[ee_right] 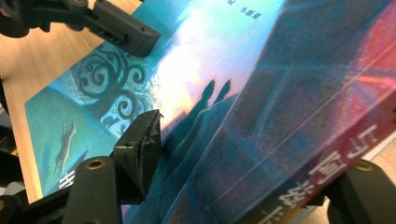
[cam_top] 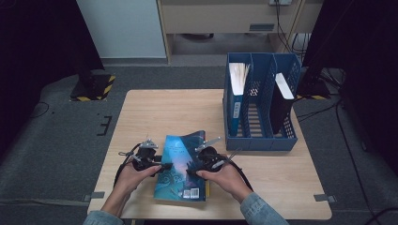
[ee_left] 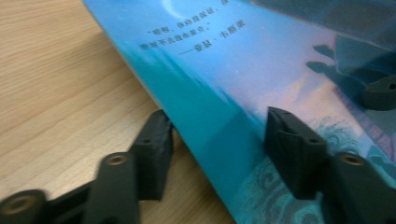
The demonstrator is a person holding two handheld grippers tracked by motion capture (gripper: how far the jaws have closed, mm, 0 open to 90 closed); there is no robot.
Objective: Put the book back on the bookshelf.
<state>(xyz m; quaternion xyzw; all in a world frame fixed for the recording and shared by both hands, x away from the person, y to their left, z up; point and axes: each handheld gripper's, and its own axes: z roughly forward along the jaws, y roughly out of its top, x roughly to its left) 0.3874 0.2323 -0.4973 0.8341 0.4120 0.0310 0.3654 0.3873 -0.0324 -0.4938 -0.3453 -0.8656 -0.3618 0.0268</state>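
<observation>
The glossy teal paperback book is lying at the desk's six o'clock edge. The left tool is straddling its nine o'clock edge, jaws spread; the right tool is clasping its three o'clock spine side. A blue plastic file rack is standing at two o'clock.

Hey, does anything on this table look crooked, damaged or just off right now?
Only the blue picture-cover book looks askew: it lies slanted on the light wooden table, its far corner raised off the surface. The left tool and right tool straddle its side edges. The blue three-slot file rack stands square; no visible damage.
</observation>
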